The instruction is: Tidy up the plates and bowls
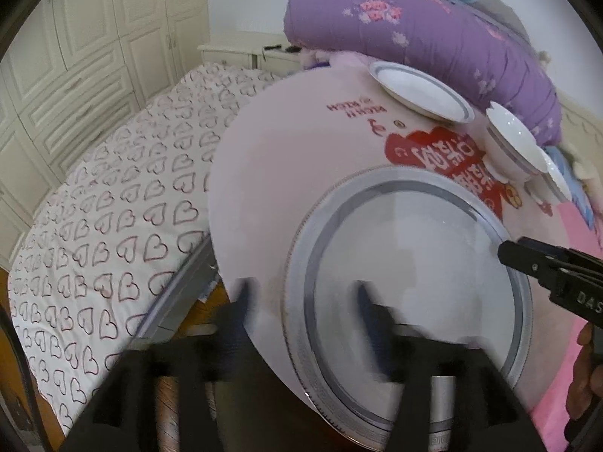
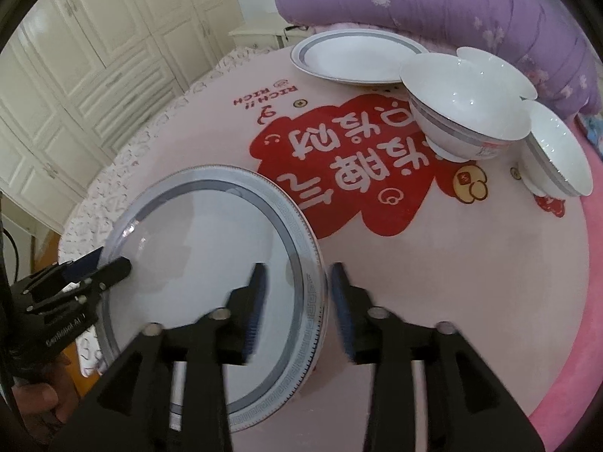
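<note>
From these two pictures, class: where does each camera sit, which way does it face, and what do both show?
Left wrist: on the left gripper, looking down over the large plate toward the quilt; own fingers astride the plate's rim.
Right wrist: on the right gripper, facing the bowls; own fingers astride the opposite rim.
Shared: large plate, far plate, bowls, pink mat, each other's gripper.

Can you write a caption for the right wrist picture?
Right hand-held gripper open astride the big plate's rim, bowls beyond.
</note>
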Available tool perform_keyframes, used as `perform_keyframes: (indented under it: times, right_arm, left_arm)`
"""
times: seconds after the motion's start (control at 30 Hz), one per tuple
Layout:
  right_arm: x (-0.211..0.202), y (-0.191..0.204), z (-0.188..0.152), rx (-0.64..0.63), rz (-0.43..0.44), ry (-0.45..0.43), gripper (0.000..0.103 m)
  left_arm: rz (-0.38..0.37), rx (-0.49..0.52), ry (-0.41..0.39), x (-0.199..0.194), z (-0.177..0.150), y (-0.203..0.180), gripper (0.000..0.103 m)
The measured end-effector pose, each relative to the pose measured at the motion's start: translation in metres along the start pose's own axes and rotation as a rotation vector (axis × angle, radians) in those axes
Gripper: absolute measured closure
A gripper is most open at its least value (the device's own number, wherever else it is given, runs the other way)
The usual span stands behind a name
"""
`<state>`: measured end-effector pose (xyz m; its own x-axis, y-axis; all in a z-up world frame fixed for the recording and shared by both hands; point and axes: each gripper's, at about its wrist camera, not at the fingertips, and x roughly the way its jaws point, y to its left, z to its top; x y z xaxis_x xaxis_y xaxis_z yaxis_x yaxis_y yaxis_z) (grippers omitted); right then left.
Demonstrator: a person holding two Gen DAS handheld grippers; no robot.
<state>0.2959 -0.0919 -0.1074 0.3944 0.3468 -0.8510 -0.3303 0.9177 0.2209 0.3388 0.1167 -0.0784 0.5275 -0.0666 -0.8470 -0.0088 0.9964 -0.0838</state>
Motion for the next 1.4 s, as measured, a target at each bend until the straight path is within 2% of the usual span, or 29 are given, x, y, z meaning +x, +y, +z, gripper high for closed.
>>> perform_keyframes:
  times: [0.03, 0.07, 0.13, 0.17, 0.2, 0.57, 0.9, 1.17, 1.4]
  right_arm:
    - [-0.001, -0.001, 0.000, 0.006, 0.004, -0.010, 0.028]
    - [-0.002, -0.002, 0.001, 0.012, 0.010, -0.021, 0.019]
    - [-0.005, -0.004, 0.002, 0.024, 0.023, -0.040, 0.011]
    - [-0.006, -0.005, 0.003, 0.030, 0.023, -0.047, 0.003]
    - [-0.007, -0.007, 0.005, 0.036, 0.024, -0.059, 0.000]
    - [-0.032, -0.015, 0.020, 0.073, 0.064, -0.147, 0.000]
    - [-0.058, -0.021, 0.036, 0.075, 0.095, -0.201, 0.000]
    - [-0.071, -0.037, 0.084, 0.061, 0.076, -0.245, 0.000]
    - [-0.055, -0.060, 0.157, 0.059, 0.066, -0.221, 0.000]
  left_arm:
    - [0.009, -0.001, -0.019, -0.004, 0.001, 0.000, 0.011]
    - [0.014, 0.001, -0.035, -0.007, 0.002, 0.000, 0.009]
    - [0.019, 0.006, -0.052, -0.011, 0.004, -0.002, 0.001]
    - [0.020, 0.002, -0.055, -0.013, 0.004, -0.003, 0.001]
    - [0.018, -0.005, -0.062, -0.014, 0.006, -0.002, 0.001]
    - [-0.020, -0.056, -0.110, -0.043, 0.020, 0.000, 0.001]
    - [-0.121, -0.066, -0.173, -0.077, 0.052, 0.004, 0.001]
    - [-0.144, -0.065, -0.187, -0.070, 0.108, 0.002, 0.001]
    - [-0.138, -0.062, -0.155, -0.025, 0.172, -0.009, 0.001]
